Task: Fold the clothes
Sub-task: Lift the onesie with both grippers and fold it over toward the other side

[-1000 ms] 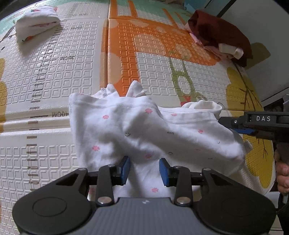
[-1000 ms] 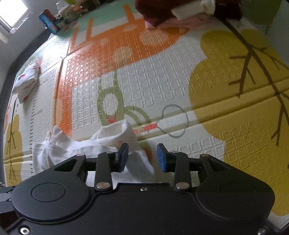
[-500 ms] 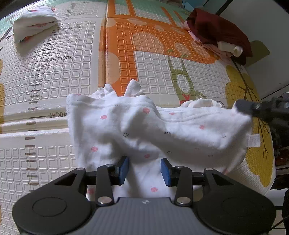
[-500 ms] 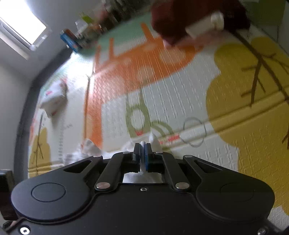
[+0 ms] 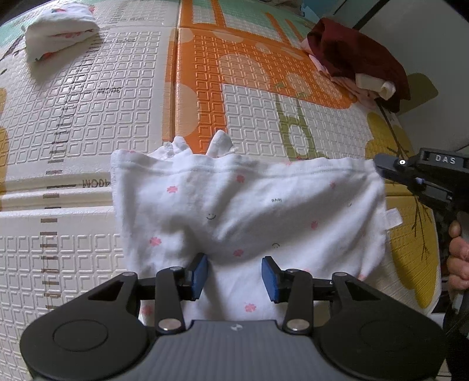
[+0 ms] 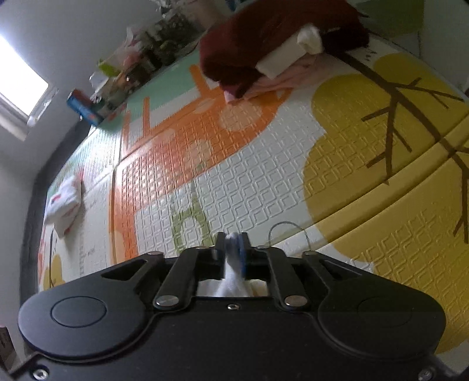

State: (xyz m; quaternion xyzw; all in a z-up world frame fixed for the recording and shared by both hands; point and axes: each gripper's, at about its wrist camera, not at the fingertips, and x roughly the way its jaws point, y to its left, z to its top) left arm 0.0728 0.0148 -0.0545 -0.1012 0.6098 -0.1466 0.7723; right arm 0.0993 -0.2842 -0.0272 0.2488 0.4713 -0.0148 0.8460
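While the white garment (image 5: pixel 249 217) w/ small pink flowers hangs partly lifted over the play mat (image 5: pixel 123 123), the right gripper (image 6: pixel 233 244) has a bunched bit of its fabric between the pads, pinching the cloth's top right corner as seen from the left wrist view; its jaws are easing apart a little, yet cloth is plainly pressed in there. The left gripper (image 5: pixel 234 275) sits low at the near edge of the same garment, jaws spread partway w/ fabric lying between and beneath the blue pads (image 5: pixel 199 274), which don't press on it, so no grip on that side. Judging by this, the step in hand is lifting and stretching out one edge to set up a fold, prob. early-to-mid for this piece. One folded white item (image 5: pixel 60 27) rests far left on the mat; a dark red pile (image 5: pixel 360 55) w/ pink and cream bits waits at the far right corner, so more remains. Next move likely needs the left jaws to close on the near hem or the opposite corner, then both hands to pull the cloth taut and flat before laying one half over. Risk: the right pinch slackens and the corner drops.
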